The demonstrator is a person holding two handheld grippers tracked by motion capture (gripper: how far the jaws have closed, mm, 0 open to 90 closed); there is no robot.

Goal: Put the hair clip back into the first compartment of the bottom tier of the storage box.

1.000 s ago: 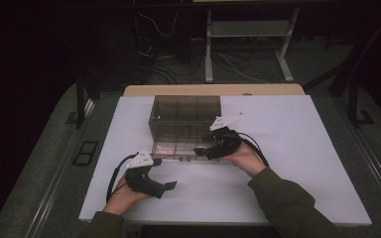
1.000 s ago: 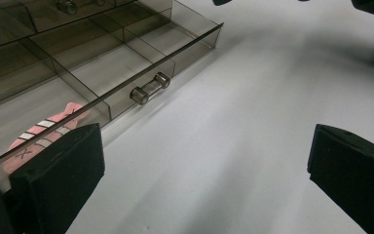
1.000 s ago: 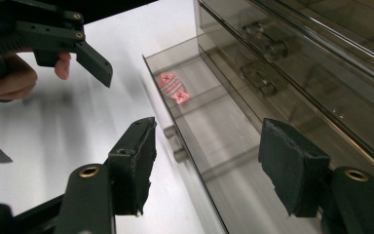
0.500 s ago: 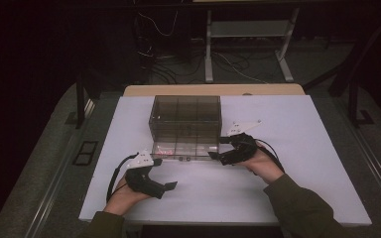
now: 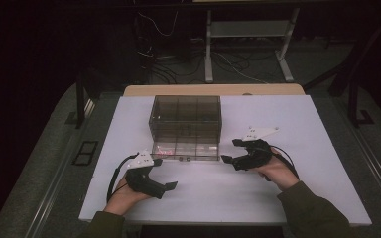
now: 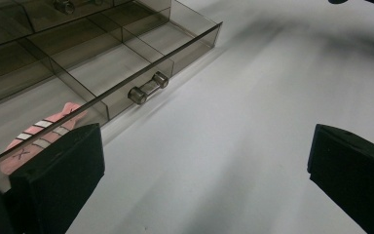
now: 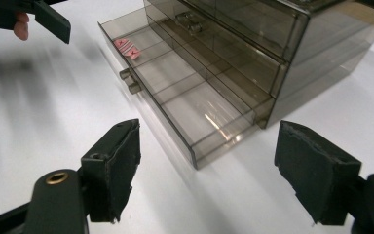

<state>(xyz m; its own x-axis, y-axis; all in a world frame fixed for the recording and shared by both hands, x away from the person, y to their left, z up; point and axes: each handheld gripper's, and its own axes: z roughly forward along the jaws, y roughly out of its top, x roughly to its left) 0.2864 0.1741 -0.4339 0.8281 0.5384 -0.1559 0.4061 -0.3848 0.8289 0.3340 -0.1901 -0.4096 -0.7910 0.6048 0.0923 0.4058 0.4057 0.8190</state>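
White tabletop (image 5: 278, 198) is bearing a smoky plastic drawer box (image 5: 186, 116), its bottom drawer (image 5: 186, 150) standing pulled out with a pink fish (image 7: 128, 47) inside. Left gripper (image 5: 164, 173) is hovering near the drawer's front, jaws spread and empty. Right gripper (image 5: 230, 151) is hanging beside the drawer's corner, jaws just widening, nothing between them.

White table (image 5: 322, 148) carries smoky drawer cabinet (image 5: 186, 116), apparently alone.
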